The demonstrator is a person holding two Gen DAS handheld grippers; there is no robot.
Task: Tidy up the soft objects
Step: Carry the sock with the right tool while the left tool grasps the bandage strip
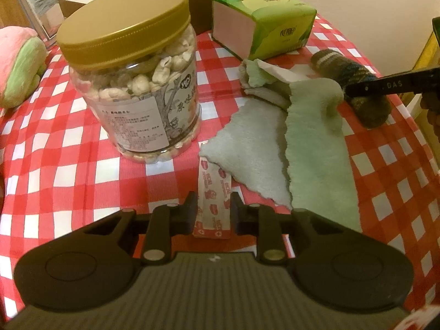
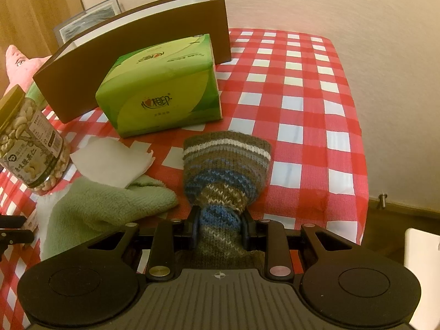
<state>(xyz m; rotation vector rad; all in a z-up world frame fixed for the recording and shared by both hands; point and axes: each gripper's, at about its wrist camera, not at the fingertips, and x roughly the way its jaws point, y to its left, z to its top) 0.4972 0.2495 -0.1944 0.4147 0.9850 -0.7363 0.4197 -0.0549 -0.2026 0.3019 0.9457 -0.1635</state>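
My right gripper point(image 2: 220, 227) is shut on a striped knitted sock point(image 2: 225, 162) that lies on the red checked tablecloth; its fingers pinch the sock's middle. The sock also shows in the left wrist view point(image 1: 354, 82) with the right gripper's finger point(image 1: 390, 85) across it. My left gripper point(image 1: 213, 211) has its jaws on either side of a small red and white sachet point(image 1: 213, 198), closed against its edges. A light green towel point(image 1: 288, 148) lies crumpled beside the sachet and the sock, also in the right wrist view point(image 2: 110, 206). A pink and green plush toy point(image 1: 16, 66) sits at the far left.
A jar of cashews with a gold lid point(image 1: 134, 82) stands left of the towel. A green tissue pack point(image 1: 264, 22) and a brown open box point(image 2: 137, 44) stand behind. A white tissue point(image 2: 112, 162) lies on the towel. The table edge point(image 2: 363, 165) runs along the right.
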